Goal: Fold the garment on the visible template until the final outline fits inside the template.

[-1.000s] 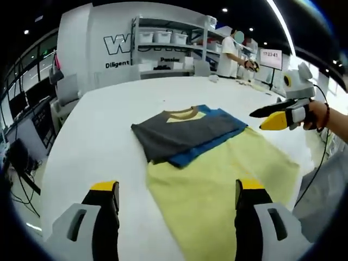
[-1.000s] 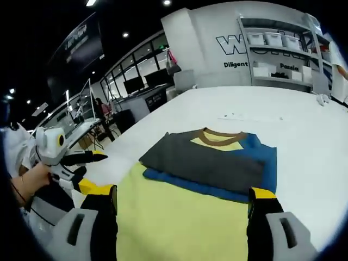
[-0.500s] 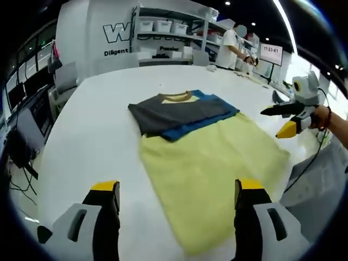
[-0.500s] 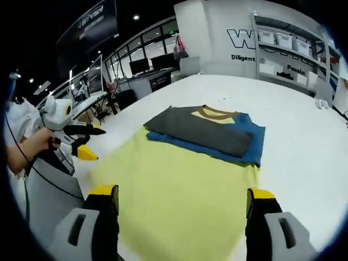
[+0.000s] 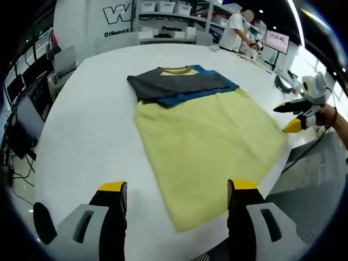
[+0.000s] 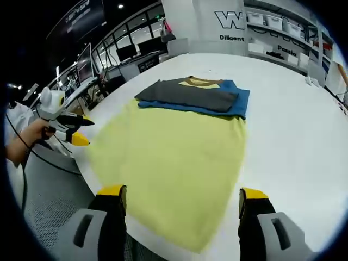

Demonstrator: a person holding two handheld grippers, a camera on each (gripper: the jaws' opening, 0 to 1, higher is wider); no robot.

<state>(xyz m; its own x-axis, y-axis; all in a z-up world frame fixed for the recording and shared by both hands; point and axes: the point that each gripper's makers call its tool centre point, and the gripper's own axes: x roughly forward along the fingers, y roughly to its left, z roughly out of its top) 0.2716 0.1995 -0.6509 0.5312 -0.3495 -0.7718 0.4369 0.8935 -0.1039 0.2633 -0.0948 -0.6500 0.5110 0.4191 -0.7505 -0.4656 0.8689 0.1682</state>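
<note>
A garment lies flat on the white table (image 5: 81,125). Its grey layer (image 5: 174,84) and blue layer (image 5: 202,93) are folded across the far end, under a brown collar (image 5: 175,70). A wide yellow panel (image 5: 209,144) stretches from them to the table's near edge. My left gripper (image 5: 176,187) hovers open above the near left corner of the yellow panel. My right gripper (image 5: 283,118) is held open off the table's right edge. From the right gripper view, the right gripper (image 6: 182,191) is open over the yellow panel (image 6: 168,157), with the left gripper (image 6: 86,132) open at left.
Shelves with white bins (image 5: 163,8) and a standing person (image 5: 239,27) are behind the table. Desks with monitors (image 6: 128,54) stand to one side. Grey floor (image 6: 49,190) lies beyond the near table edge. White tabletop (image 6: 293,125) surrounds the garment.
Both views have pulled back and risen from the garment, so the whole yellow panel shows. Both grippers have moved outward to the table's sides. The garment has not moved.
</note>
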